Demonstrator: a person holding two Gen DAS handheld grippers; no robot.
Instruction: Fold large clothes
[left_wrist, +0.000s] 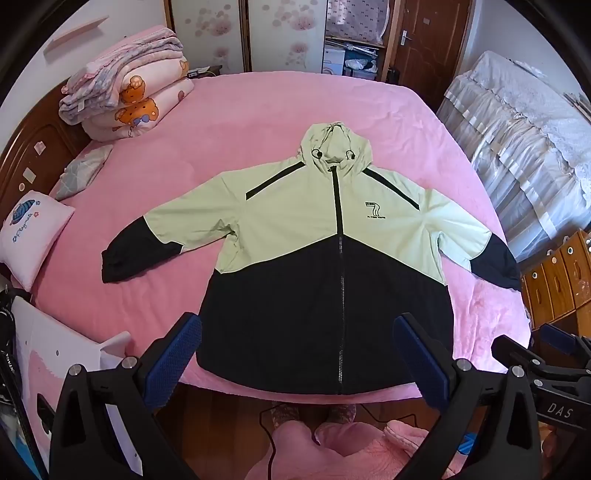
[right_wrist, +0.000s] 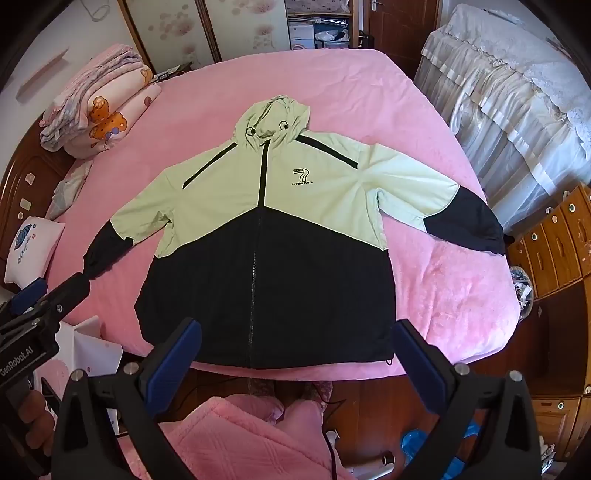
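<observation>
Pink bed (left_wrist: 258, 122), jacket (left_wrist: 295, 229) beyond open claws (left_wrist: 297, 360).

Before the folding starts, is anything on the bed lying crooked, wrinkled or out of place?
Almost nothing stands out. The jacket lies flat on the pink bed, zipped, hood up, both sleeves spread. Only one sleeve cuff reaches the bed's edge and looks ready to hang over it. No jaws touch the cloth.
</observation>
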